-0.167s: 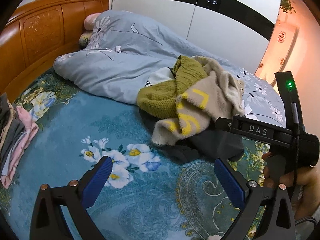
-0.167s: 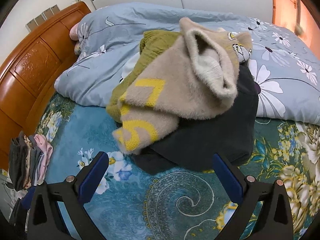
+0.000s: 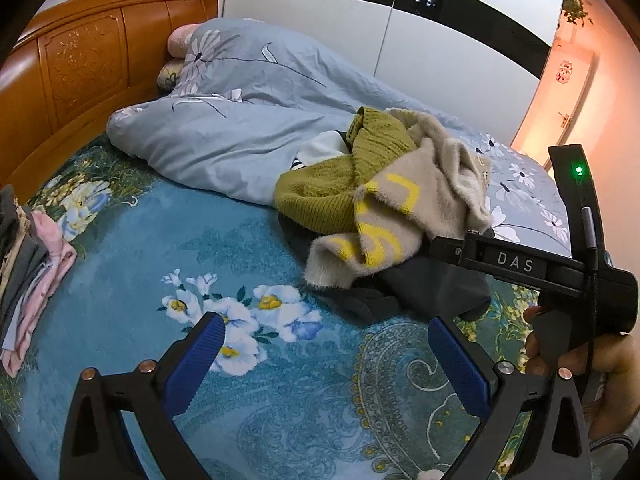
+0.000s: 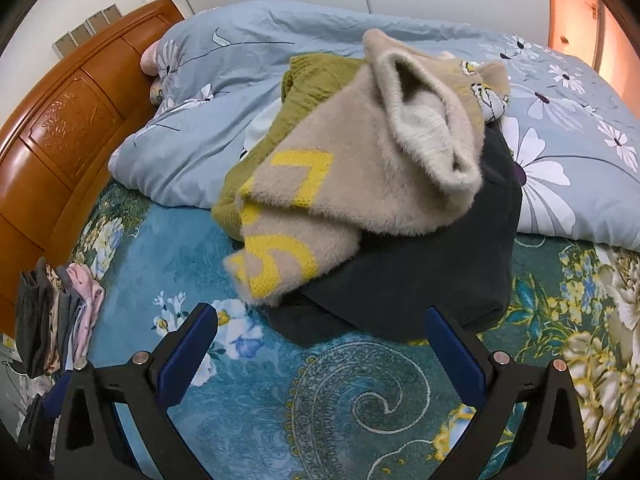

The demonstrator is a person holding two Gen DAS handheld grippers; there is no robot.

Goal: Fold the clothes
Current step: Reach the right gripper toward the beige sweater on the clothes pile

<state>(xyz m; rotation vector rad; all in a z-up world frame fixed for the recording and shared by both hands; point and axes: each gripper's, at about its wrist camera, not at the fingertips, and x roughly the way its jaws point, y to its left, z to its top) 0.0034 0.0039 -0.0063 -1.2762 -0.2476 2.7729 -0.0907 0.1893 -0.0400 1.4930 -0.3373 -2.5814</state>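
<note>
Approaching the unfolded heap: both the left gripper (image 3: pixel 322 354) and the right gripper (image 4: pixel 320 346) wide, empty, just short of beige sweater (image 4: pixel 340 200). Next, probably, pinch its near hem.

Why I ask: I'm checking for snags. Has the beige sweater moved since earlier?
No. The beige sweater lies in the same place against the blue duvet.

One pile of unfolded clothes (image 4: pixel 360 200) holds four visible garments: one beige fuzzy sweater (image 4: pixel 340 184), one olive knit (image 3: pixel 324 188), one dark garment (image 4: pixel 420 280), one white piece (image 3: pixel 324 148). One folded stack (image 3: pixel 28 264). One duvet (image 3: pixel 248 120).
</note>
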